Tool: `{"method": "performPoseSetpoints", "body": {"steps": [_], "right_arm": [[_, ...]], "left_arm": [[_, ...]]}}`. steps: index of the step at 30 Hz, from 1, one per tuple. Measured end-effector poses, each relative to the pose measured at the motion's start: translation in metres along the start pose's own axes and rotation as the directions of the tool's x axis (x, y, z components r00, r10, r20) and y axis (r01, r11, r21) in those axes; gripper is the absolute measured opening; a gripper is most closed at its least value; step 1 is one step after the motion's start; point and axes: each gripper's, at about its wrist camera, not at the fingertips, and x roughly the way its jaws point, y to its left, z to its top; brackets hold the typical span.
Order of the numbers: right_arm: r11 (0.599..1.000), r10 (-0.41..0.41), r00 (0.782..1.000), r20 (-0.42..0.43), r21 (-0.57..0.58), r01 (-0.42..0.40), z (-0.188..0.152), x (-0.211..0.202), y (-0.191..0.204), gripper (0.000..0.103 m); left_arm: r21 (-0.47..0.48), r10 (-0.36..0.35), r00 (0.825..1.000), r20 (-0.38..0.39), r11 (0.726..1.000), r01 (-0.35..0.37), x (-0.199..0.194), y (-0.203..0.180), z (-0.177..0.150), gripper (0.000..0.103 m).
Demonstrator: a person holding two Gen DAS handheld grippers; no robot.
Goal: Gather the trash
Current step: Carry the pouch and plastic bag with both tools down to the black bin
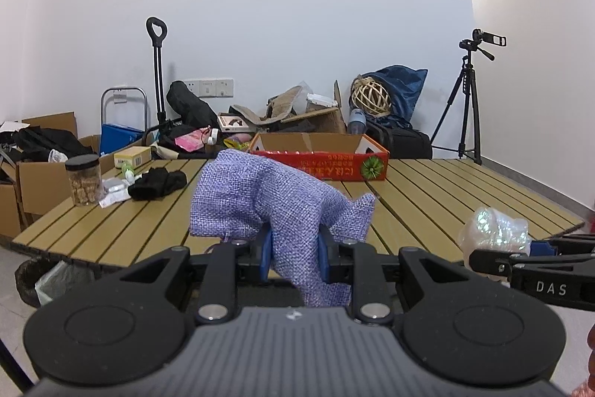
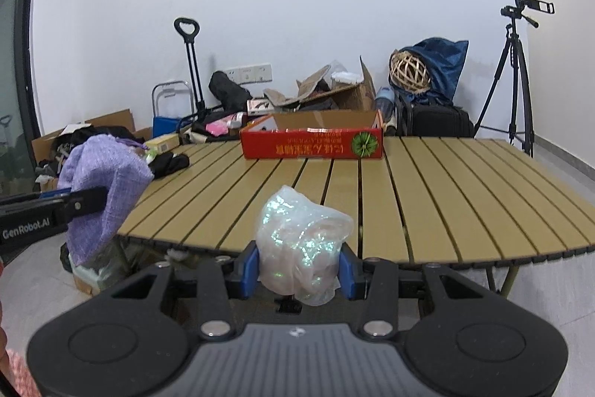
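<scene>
At the lower centre of the left wrist view, the left gripper is clamped on a crumpled lilac woven-cloth pouch. The pouch's long axis runs from upper left to lower right, one end bulging above the blue pads, a tail hanging below them, a corner pointing right. It hangs over the near edge of the slatted tan table.

Further right, at the lower centre of the right wrist view, the right gripper squeezes a crumpled clear iridescent plastic wrapper, standing roughly upright between the pads, just before the table's near edge.

On the table: a clear jar with black lid at left, a black cloth, a red cardboard box at the far side.
</scene>
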Motion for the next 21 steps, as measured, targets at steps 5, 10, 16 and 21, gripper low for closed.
{"method": "performPoseSetpoints", "body": {"steps": [5, 10, 16, 21], "right_arm": [[1.000, -0.001, 1.000, -0.028, -0.003, 0.001, -0.021, -0.011, 0.003, 0.041], [1.000, 0.002, 0.998, -0.064, 0.001, -0.002, -0.043, -0.022, 0.005, 0.041], [1.000, 0.013, 0.993, -0.118, -0.007, -0.014, -0.067, -0.028, 0.010, 0.041], [0.999, 0.027, 0.983, -0.184, -0.014, -0.030, -0.090, -0.027, 0.015, 0.041]], "left_arm": [[-0.002, -0.017, 1.000, -0.014, 1.000, 0.017, -0.016, 0.001, -0.016, 0.024], [-0.011, -0.037, 0.998, -0.046, 0.999, 0.036, -0.028, 0.004, -0.036, 0.024], [-0.019, -0.045, 0.993, -0.108, 0.999, 0.044, -0.035, 0.011, -0.061, 0.024], [-0.023, -0.050, 0.984, -0.170, 0.999, 0.047, -0.033, 0.017, -0.083, 0.024]]}}
